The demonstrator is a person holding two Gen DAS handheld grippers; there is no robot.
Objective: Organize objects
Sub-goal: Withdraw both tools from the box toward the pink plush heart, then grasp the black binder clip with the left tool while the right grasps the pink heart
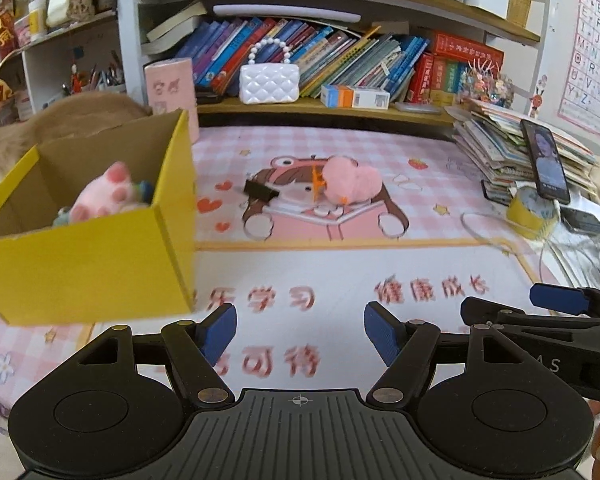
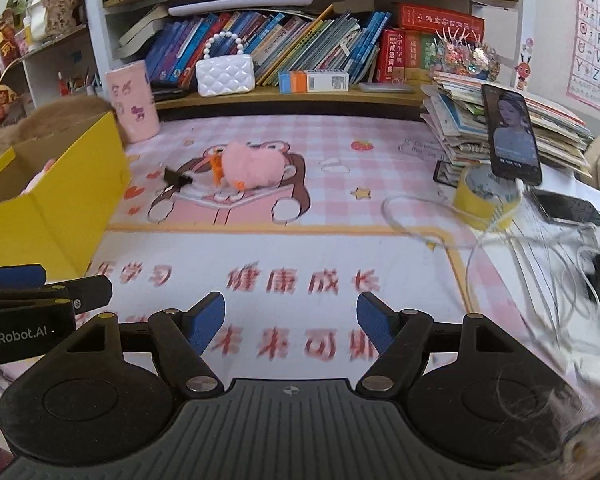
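A pink plush toy [image 1: 350, 180] with orange feet lies on the pink desk mat [image 1: 340, 264], mid-desk; it also shows in the right wrist view [image 2: 252, 170]. A black binder clip [image 1: 260, 191] lies just left of it, also seen from the right wrist [image 2: 176, 179]. A yellow cardboard box [image 1: 100, 256] stands at the left and holds a pink-and-white plush [image 1: 104, 196]. My left gripper [image 1: 300, 334] is open and empty, well short of the toys. My right gripper [image 2: 291, 322] is open and empty, beside the left one.
A bookshelf [image 1: 320, 106] with a white pearl-handled bag [image 1: 269, 82] runs along the back. A pink cylinder [image 2: 134, 100] stands behind the box. At the right are a book stack [image 2: 500, 120], a propped phone [image 2: 510, 136], a yellow tape roll [image 2: 482, 200] and white cables [image 2: 540, 248].
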